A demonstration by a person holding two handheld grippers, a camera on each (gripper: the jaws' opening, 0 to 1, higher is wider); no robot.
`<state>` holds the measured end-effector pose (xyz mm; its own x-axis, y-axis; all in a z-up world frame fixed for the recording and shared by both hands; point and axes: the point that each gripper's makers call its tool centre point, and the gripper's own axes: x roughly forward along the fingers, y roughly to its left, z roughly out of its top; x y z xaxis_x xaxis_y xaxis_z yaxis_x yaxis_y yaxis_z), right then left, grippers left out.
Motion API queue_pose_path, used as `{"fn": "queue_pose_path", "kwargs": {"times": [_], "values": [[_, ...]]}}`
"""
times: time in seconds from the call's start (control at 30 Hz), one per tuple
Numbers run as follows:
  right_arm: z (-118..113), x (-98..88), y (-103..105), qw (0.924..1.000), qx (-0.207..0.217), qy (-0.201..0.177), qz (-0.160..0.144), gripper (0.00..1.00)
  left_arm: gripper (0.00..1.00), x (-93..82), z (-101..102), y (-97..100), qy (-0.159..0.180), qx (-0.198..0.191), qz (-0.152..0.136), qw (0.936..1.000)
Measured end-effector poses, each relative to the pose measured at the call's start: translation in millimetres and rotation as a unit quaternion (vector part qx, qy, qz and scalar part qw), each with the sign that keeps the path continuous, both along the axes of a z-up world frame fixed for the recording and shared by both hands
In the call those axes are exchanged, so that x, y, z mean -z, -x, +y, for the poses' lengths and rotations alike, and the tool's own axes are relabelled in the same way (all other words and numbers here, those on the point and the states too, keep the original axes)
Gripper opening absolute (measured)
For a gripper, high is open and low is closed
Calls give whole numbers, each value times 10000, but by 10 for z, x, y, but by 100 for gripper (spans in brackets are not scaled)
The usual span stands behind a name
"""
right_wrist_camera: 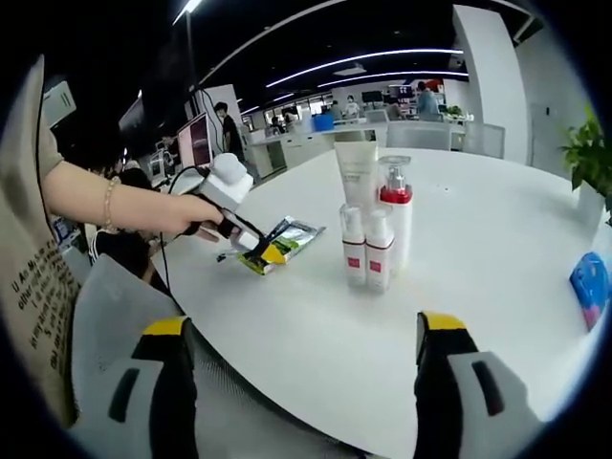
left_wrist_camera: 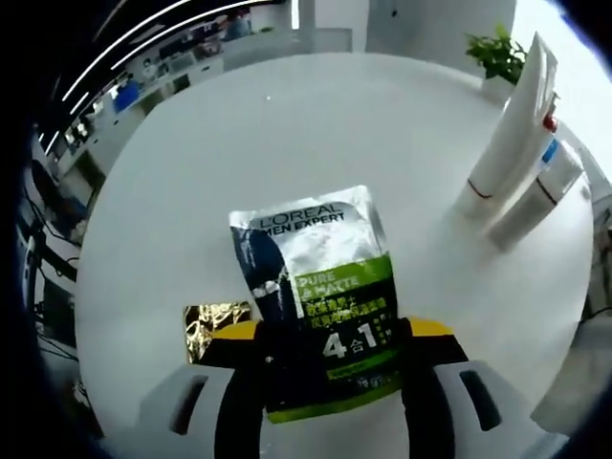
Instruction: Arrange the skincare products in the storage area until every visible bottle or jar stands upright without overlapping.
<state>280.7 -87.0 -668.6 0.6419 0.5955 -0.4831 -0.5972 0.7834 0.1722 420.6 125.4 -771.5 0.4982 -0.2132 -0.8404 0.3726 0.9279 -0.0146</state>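
White table (left_wrist_camera: 287, 143): "L'Oreal Men Expert" sachet (left_wrist_camera: 316, 277).

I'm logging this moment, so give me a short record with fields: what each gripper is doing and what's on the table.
surface: round white table
left gripper: shut on the L'Oreal sachet
right gripper: open, holding nothing
upright group: white tube, red-capped pump bottle, two small bottles
other items: gold packet, blue packet, potted plant

4 bottles (right_wrist_camera: 379, 247), 1 sachet (left_wrist_camera: 320, 287), 1 foil packet (left_wrist_camera: 212, 325).
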Motion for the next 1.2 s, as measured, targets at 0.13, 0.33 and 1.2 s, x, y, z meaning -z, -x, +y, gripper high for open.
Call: {"fn": "queue_pose_path", "kwargs": {"times": [0.13,0.33,1.2], "values": [[1,3,0,10000,1,3,12,97,52,-5,-52,16,-86,89,-130,9998],[0,7,-1,10000,4,11,22,97,30,-28,-229,75,-114,510,-216,9984],[18,-21,7,10000,-48,-54,-33,96,10,-215,-241,189,258,649,-574,9959]]}}
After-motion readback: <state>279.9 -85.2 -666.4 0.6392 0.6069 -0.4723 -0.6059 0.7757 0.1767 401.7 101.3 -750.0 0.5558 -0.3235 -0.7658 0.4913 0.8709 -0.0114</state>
